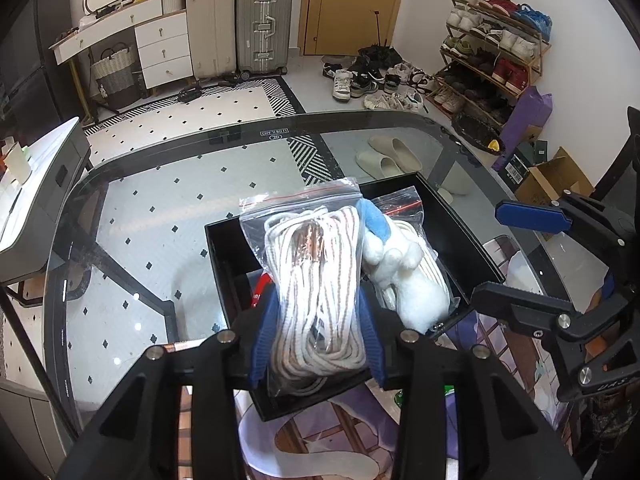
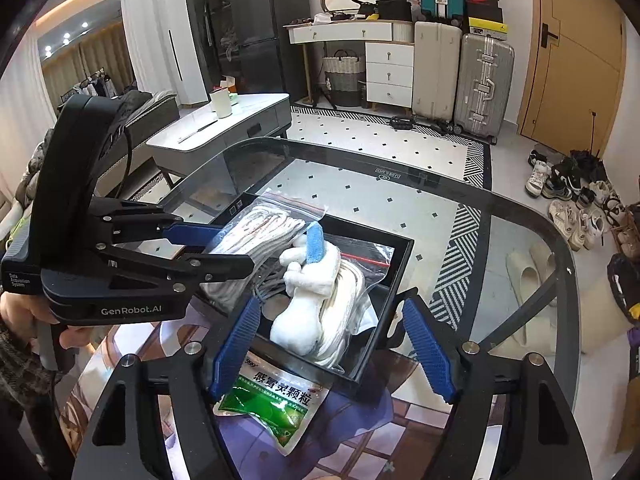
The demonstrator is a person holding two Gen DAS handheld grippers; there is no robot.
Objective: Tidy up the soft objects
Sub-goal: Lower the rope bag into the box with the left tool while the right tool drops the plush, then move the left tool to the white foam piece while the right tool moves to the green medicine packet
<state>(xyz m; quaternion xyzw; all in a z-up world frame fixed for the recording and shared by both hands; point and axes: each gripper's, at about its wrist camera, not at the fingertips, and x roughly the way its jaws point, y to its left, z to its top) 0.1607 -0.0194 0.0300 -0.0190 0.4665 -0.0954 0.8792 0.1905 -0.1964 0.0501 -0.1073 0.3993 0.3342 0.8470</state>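
Observation:
My left gripper [image 1: 316, 340] is shut on a clear zip bag of white rope [image 1: 316, 280] and holds it over the near-left part of a black tray [image 1: 472, 248]. The same bag [image 2: 248, 236] and left gripper [image 2: 236, 248] show in the right wrist view. In the tray lie a white plush toy with a blue ear [image 2: 308, 292] [image 1: 404, 264] and a second bag of rope [image 2: 348, 300]. My right gripper [image 2: 332, 344] is open and empty just in front of the tray. A green sachet pack [image 2: 276, 404] lies under it.
The tray sits on a glass table [image 2: 460, 220] whose near part carries a printed mat [image 2: 360, 424]. Beyond the table are a grey side table [image 2: 224, 128], suitcases [image 2: 480, 84], a shoe rack [image 1: 492, 48] and loose shoes on the floor.

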